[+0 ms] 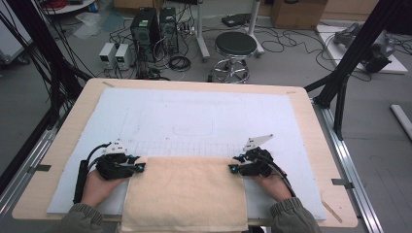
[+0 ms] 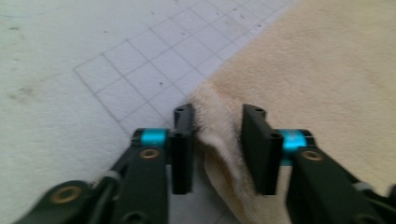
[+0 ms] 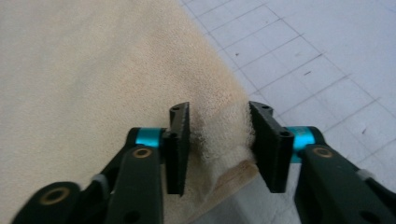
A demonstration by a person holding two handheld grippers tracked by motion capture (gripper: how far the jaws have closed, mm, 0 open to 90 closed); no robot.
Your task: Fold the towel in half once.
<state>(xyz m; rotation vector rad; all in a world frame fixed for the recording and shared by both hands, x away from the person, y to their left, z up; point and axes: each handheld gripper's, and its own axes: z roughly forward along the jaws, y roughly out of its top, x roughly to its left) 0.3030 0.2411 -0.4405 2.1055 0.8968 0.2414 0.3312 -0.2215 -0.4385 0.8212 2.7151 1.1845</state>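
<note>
The pale wooden table (image 1: 311, 145) carries a white gridded mat (image 1: 194, 116). At lower centre of the high view lies the cream terry towel (image 1: 184, 194). I keep the left gripper (image 2: 217, 140) and right gripper (image 3: 219, 140) clenched on its far corners, ready for lifting.

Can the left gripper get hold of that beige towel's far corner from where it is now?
Probably yes. The left gripper already straddles the towel at its far left corner, with bunched cloth between its fingers. Nothing on the white mat blocks it. Whether the pads are pressing yet is hard to tell.
</note>
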